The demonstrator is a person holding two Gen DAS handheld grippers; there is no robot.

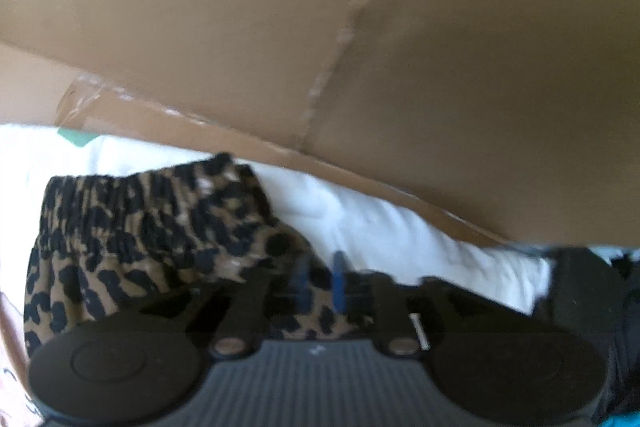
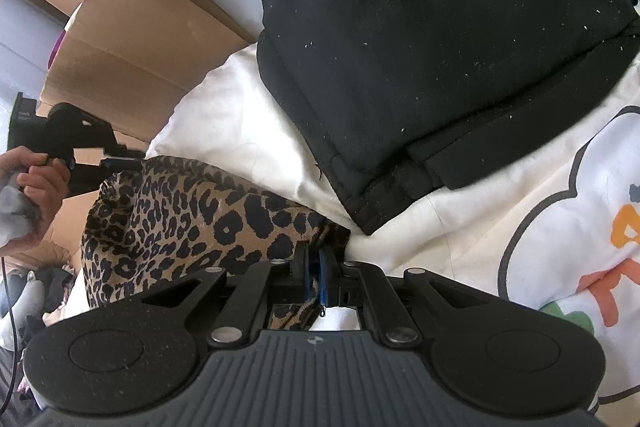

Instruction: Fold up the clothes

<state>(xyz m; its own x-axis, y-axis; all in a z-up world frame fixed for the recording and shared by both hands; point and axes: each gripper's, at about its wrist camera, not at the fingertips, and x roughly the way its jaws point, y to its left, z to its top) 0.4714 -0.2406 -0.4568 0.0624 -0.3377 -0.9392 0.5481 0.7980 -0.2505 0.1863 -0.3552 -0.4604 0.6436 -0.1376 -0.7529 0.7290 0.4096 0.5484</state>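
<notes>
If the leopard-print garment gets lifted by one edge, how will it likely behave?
The leopard-print garment looks thin and already lies bunched, so it would probably drape limply. Its gathered waistband may stretch when pulled. Being small, it is likely light and would slide easily over the white bedding.

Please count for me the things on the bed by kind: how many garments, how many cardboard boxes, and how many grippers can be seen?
Garments: 2, the leopard-print garment with elastic waistband and the folded black fleece garment.
Cardboard boxes: 1, the brown cardboard box at the edge of the bed.
Grippers: 2, the left gripper and the right gripper.
Total: 5.
</notes>
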